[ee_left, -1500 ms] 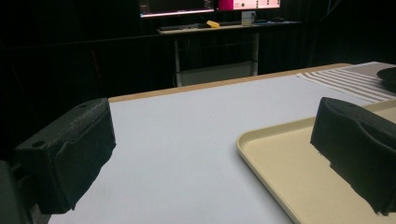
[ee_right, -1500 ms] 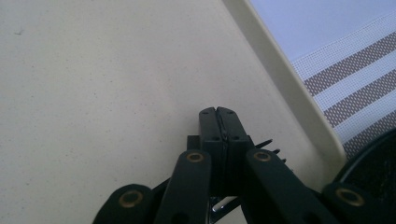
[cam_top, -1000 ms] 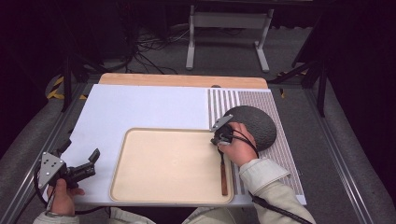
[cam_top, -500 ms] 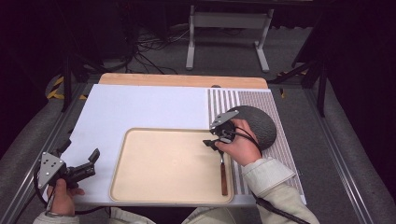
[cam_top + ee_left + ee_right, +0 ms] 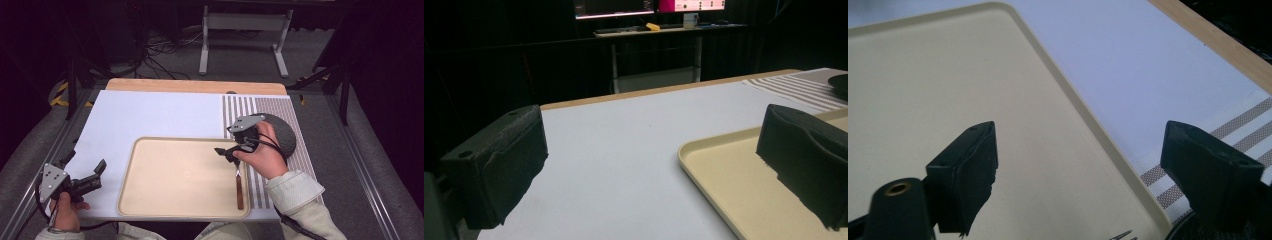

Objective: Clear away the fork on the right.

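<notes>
A beige tray (image 5: pixel 165 200) lies on the white mat in front of the person. A fork with a wooden handle (image 5: pixel 239 190) lies along the tray's right side, and its tines (image 5: pixel 1120 235) show at the bottom of the right gripper view. My right gripper (image 5: pixel 224 154) hovers open over the tray's upper right corner, just above the fork's head, with nothing between its fingers (image 5: pixel 965 175). My left gripper (image 5: pixel 85 164) is low at the mat's front left, open and empty, left of the tray (image 5: pixel 724 170).
A dark round plate (image 5: pixel 285 135) sits on a striped placemat (image 5: pixel 235 107) at the right, behind the right hand. A wooden strip (image 5: pixel 195 86) runs along the table's far edge. White mat (image 5: pixel 150 115) stretches beyond the tray.
The right gripper has opened and swung left over the tray, away from the fork, which stays lying in the tray. The left gripper has not moved.
</notes>
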The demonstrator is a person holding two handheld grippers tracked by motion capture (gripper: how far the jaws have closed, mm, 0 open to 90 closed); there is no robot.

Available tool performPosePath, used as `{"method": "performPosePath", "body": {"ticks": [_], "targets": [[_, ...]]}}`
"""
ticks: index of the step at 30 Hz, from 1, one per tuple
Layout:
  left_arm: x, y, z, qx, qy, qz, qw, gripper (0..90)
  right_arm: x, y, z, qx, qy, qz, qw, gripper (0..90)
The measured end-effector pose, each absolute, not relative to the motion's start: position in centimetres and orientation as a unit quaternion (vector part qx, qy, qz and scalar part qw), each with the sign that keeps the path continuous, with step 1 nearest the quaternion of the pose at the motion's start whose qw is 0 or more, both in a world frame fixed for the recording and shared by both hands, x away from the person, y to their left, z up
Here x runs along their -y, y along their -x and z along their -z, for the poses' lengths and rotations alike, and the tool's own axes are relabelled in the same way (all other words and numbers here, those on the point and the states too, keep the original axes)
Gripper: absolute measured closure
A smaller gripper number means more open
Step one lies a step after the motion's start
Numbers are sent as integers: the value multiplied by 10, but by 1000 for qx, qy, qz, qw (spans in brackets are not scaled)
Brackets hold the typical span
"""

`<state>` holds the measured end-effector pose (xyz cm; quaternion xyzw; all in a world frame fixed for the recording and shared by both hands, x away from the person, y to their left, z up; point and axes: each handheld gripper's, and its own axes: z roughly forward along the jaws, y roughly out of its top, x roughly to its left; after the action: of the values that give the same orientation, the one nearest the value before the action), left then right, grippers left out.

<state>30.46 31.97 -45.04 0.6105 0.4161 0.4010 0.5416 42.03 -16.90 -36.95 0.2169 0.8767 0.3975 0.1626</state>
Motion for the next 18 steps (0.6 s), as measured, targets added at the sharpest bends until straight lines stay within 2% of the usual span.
{"method": "performPosePath", "body": {"ticks": [18], "targets": [[-320, -305, 451, -418, -610, -401, 540, 5, 221, -397, 349, -845, -227, -443, 196, 155]]}}
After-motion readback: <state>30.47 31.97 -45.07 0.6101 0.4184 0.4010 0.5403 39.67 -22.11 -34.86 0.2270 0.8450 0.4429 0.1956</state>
